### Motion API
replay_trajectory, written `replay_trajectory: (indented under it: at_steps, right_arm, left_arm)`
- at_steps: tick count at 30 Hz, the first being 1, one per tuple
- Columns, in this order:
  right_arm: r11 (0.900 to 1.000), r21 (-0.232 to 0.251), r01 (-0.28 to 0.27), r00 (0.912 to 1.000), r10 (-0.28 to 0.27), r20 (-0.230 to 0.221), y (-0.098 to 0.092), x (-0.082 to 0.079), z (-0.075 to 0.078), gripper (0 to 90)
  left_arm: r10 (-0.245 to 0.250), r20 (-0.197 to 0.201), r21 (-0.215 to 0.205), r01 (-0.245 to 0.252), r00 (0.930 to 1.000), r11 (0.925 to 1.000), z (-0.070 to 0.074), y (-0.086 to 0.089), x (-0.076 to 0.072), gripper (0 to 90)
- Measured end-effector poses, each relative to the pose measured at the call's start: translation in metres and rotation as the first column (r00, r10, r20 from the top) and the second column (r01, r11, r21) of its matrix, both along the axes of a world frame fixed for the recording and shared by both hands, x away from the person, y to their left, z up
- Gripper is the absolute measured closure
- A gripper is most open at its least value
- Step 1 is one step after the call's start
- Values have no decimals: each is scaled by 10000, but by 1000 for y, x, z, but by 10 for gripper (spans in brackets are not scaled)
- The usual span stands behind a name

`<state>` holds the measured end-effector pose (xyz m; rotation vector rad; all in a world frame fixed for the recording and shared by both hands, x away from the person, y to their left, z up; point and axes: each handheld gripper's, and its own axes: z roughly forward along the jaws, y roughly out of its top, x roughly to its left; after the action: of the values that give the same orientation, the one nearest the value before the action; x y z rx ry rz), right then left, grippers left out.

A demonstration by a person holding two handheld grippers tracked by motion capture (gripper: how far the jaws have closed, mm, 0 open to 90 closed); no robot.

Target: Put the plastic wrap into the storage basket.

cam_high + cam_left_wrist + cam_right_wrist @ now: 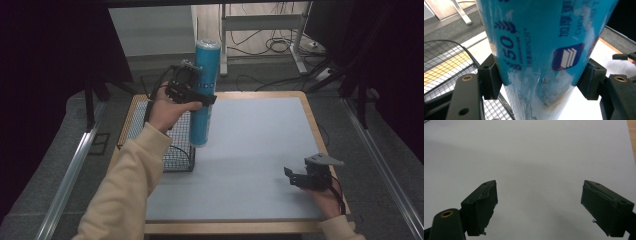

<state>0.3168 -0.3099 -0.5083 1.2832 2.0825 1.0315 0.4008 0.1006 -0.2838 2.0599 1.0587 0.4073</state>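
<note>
The left tongs (192, 92) were clenched on a tall blue cylindrical roll wrapped in glossy printed film (204, 92), their black pads (489, 77) pressed against opposite sides of it at about mid-height. The roll hung nearly upright and clear of the surface, near the desk's far left corner, with its lower end just beside the black wire-mesh basket (177, 155) that sat along the left edge. In the left gripper view the roll (541, 50) stood between the jaws, with the basket's mesh (446, 62) below and to one side.

The right tongs (300, 177) rested released and empty near the desk's near right corner, jaws spread over the bare pale grey mat (536, 157).

Judging from this, the step in hand was carrying the roll, most likely toward the basket. The next move would call for shifting it over the basket's opening, lowering it until supported, and only then loosening the grip, since such a tall thing could tip.
</note>
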Motion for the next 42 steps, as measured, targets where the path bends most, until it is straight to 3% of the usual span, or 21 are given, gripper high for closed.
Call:
replay_trajectory:
  at_steps: [10, 14, 26, 42]
  right_arm:
    - [10000, 0, 2, 10000, -2, -19, 0, 0, 0, 139]
    - [10000, 25, 24, 10000, -24, -30, -1, 1, 0, 139]
    - [10000, -40, 36, 10000, -36, -53, 0, 2, -2, 139]
    - [10000, -23, 74, 10000, -74, -45, -1, 2, -1, 139]
  left_arm:
    - [514, 307, -133, -510, 9982, 9986, 15, 24, 5, 320]
    - [667, 236, -293, -660, 9975, 9974, 13, 36, 7, 320]
    - [1158, 186, -199, -1154, 9931, 9931, 6, 62, 13, 320]
    - [1562, -391, 503, -1542, 9869, 9868, -31, 75, 32, 320]
